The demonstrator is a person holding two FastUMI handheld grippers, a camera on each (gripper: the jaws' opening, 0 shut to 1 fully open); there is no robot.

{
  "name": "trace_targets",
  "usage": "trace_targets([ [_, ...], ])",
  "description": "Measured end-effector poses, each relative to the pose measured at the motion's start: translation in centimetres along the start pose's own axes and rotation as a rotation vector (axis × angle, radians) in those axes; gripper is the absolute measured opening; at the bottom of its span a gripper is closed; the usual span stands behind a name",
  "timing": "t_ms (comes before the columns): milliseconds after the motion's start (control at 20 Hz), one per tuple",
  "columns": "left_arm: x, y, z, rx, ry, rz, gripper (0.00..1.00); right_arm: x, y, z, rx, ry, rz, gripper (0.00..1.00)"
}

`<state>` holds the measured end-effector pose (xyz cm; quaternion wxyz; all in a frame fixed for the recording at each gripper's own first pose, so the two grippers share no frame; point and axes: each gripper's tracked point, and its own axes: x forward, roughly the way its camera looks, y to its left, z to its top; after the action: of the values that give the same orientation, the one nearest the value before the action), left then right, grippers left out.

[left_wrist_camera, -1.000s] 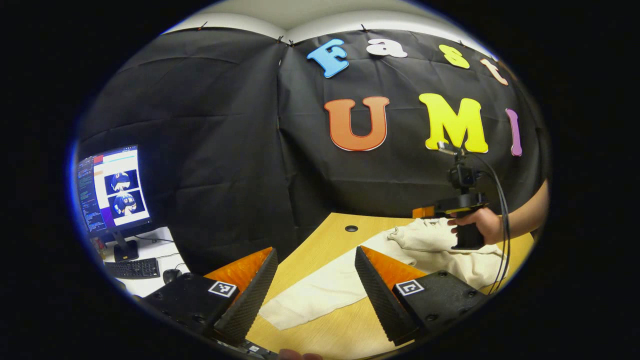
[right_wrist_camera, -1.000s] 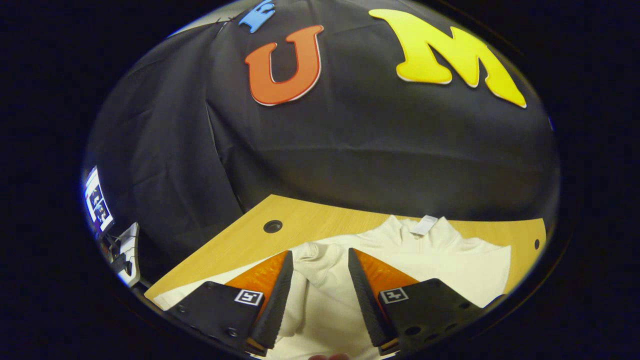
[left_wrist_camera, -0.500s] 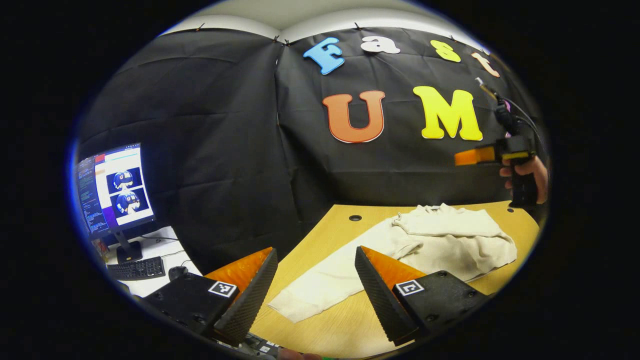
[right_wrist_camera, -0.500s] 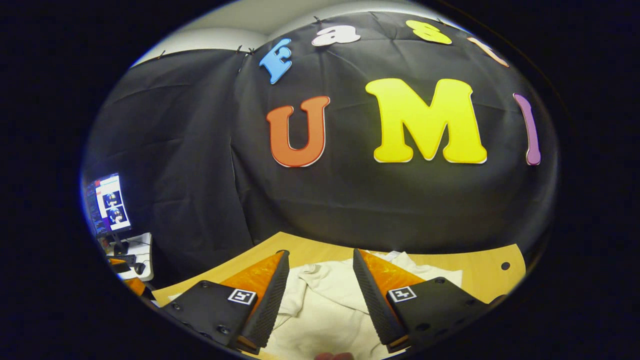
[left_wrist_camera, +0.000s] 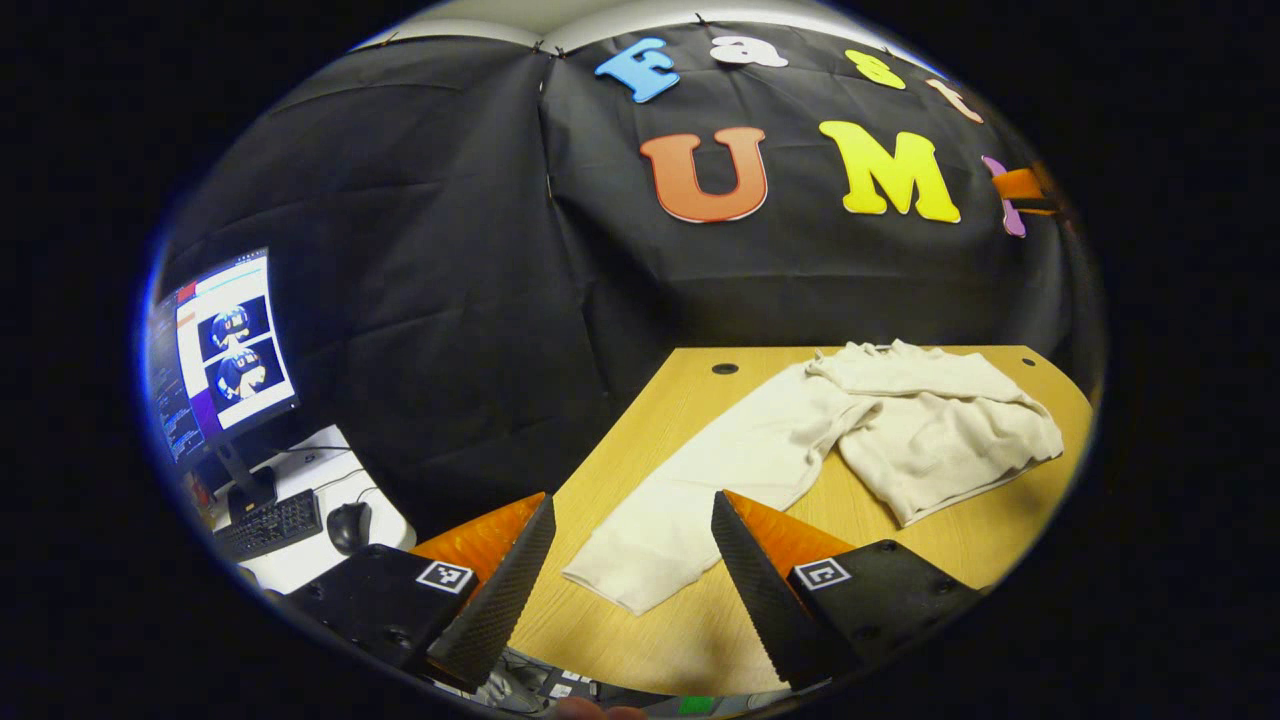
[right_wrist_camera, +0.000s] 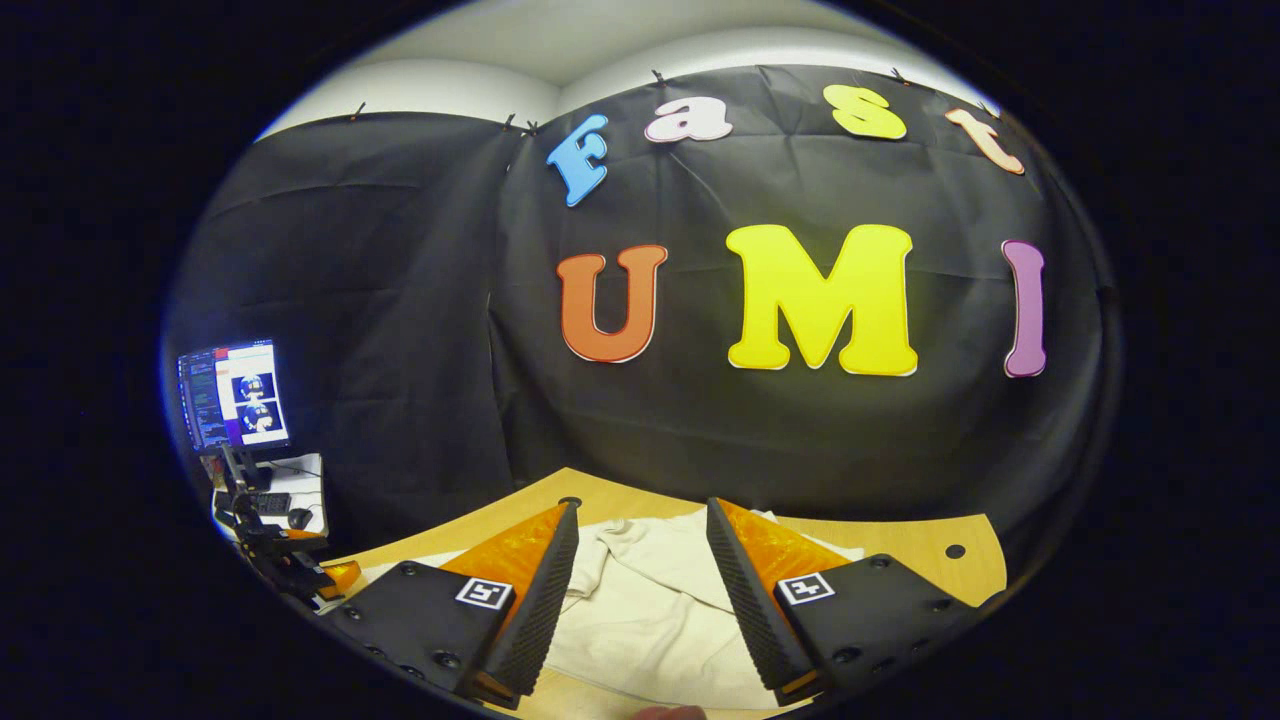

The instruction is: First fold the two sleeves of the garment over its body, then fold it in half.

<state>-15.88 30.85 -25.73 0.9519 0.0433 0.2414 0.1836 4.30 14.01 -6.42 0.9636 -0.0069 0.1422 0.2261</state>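
Note:
A cream long-sleeved garment (left_wrist_camera: pixel 930 440) lies on the wooden table (left_wrist_camera: pixel 700 640). One sleeve (left_wrist_camera: pixel 920 370) is folded over its body. The other sleeve (left_wrist_camera: pixel 700 480) stretches flat across the table, its cuff lying between and beyond my left gripper's fingertips. My left gripper (left_wrist_camera: pixel 632 498) is open above the table's near edge and holds nothing. My right gripper (right_wrist_camera: pixel 642 505) is open and empty, raised above the garment (right_wrist_camera: pixel 640 600). In the left gripper view the right gripper (left_wrist_camera: pixel 1025 185) appears high at the far right, against the wall.
A monitor (left_wrist_camera: pixel 215 360), a keyboard (left_wrist_camera: pixel 268 522) and a mouse (left_wrist_camera: pixel 345 525) sit on a white desk left of the table. The tabletop has a cable hole (left_wrist_camera: pixel 724 369) near its back edge. Black cloth closes the booth behind the table.
The right gripper let go of the folded sleeve, rose off the garment and pulled up and to the right. The left gripper tilted so that more of the table and the flat sleeve shows.

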Motion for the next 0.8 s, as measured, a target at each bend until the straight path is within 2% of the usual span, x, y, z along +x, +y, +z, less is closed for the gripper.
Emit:
trace_targets([
  [200,2.1,0.9,-2.9,-0.001,0.043,-0.016,1.00,-2.3,0.0,0.5,-0.004,0.005,-0.013,0.81],
  [350,3.9,1.6,-5.5,-0.028,0.105,-0.034,1.00,-3.9,0.4,-0.6,-0.040,0.036,-0.015,0.81],
  [550,5.1,2.1,-7.8,-0.041,0.160,-0.039,1.00,-4.1,0.0,-0.8,-0.028,0.042,-0.035,0.79],
  [800,5.8,1.7,-9.3,-0.103,0.197,-0.080,0.98,-3.9,-0.6,-0.7,-0.009,0.050,-0.053,0.78],
])
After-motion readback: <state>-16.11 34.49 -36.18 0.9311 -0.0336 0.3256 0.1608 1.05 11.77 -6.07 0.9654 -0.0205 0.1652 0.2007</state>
